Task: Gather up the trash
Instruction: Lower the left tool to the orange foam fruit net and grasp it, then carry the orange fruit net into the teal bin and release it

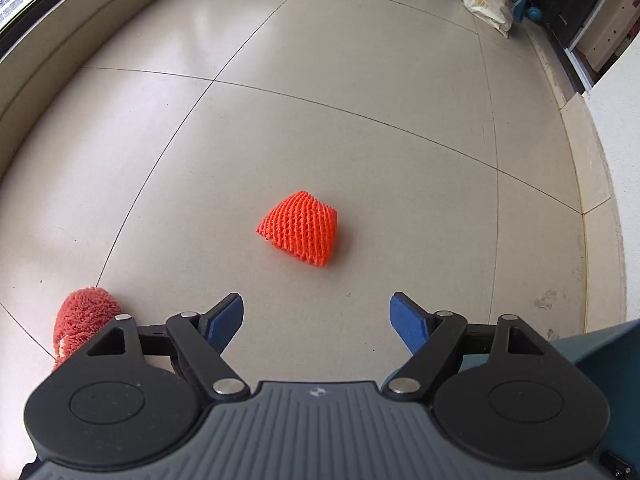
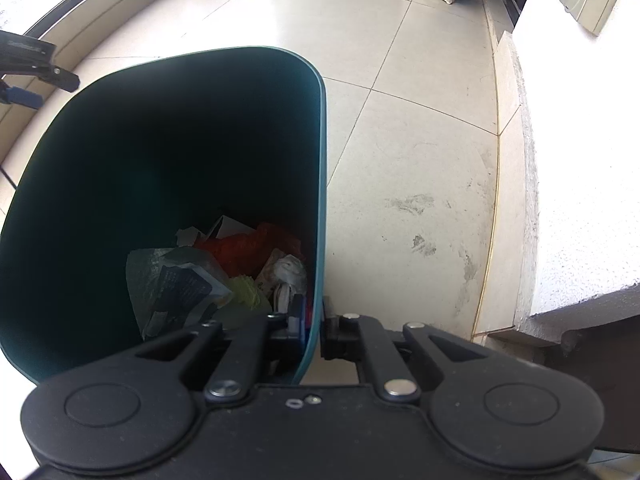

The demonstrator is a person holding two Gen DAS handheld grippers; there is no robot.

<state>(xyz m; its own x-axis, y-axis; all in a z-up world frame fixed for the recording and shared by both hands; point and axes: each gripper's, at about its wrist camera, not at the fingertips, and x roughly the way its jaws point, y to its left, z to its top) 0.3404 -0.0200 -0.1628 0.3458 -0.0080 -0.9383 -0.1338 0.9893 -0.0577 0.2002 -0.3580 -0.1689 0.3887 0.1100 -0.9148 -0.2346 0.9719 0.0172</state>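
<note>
Left gripper (image 1: 316, 320) is hovering over the floor (image 1: 360, 100), jaws standing wide and empty — orange foam net (image 1: 300, 229) lying just ahead; right gripper (image 2: 314, 320) is pinching the bin (image 2: 320, 160) wall — trash (image 2: 224, 268) inside

hand-held gripper (image 1: 316, 312) | black linkage arms | blue ribbed pads | silver pivot screws | grey ribbed body

Both wrist views steeply downward (fisheye), floor (image 1: 360, 80) shared
</note>
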